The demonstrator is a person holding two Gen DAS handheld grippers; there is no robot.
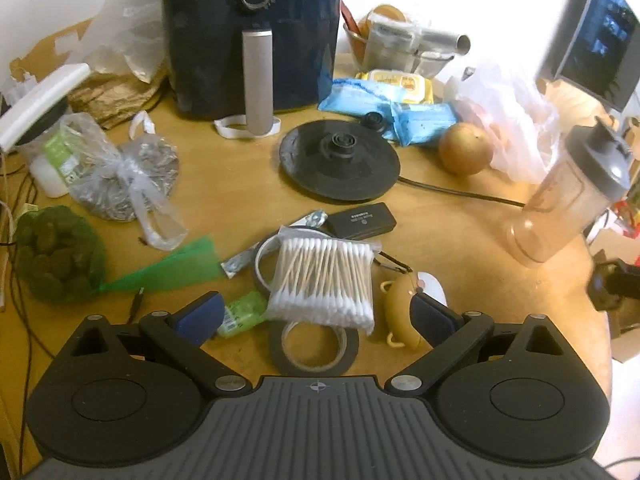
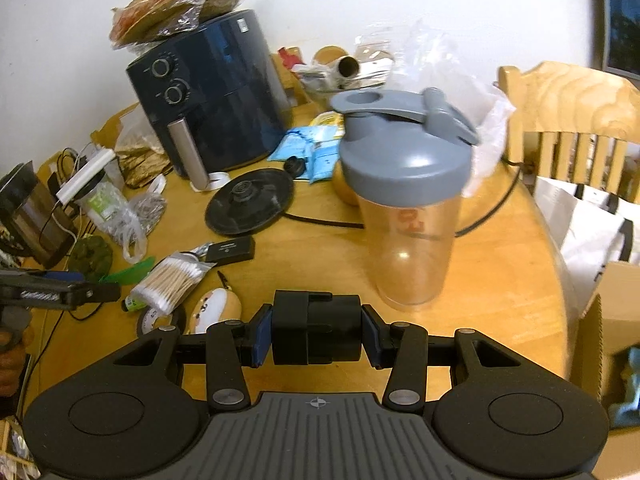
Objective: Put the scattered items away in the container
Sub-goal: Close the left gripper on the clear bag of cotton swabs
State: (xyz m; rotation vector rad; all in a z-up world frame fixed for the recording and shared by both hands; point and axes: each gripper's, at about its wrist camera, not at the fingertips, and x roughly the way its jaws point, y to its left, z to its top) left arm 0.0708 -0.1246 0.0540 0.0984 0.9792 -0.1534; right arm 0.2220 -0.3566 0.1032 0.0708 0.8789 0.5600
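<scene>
While the left gripper (image 1: 316,314) hung over the wooden worktop (image 1: 448,248), its jaws stood wide apart and released, with nothing pressed between the blue pads. In the left wrist view, a clear packet of cotton buds (image 1: 324,282) lay between and just ahead of the fingers, resting partly on a roll of black tape (image 1: 314,346) and on a second tape ring (image 1: 264,258) behind it. A small green packet (image 1: 244,314) lay beside the left finger, and a yellow toy figure (image 1: 402,312) lay just beside the right finger. Further back sat a flat black case (image 1: 360,220), a round black kettle base (image 1: 340,160), an onion (image 1: 466,150) and a dark air fryer (image 1: 256,36). A clear shaker bottle (image 1: 572,196) with a grey lid stood at the right.

In the right wrist view, the right gripper (image 2: 316,340) was clenched on a black blocky part (image 2: 316,334), its pads pressing on both sides. The shaker bottle stood upright just beyond the jaws, near the worktop's right edge. The cotton buds, the toy figure and the black case lay scattered to the left of the gripper, with the left gripper's dark body showing at the far left edge. A cardboard box (image 2: 604,344) stood off the worktop at the lower right, with something blue inside it, and a wooden chair (image 2: 568,108) stood behind.
</scene>
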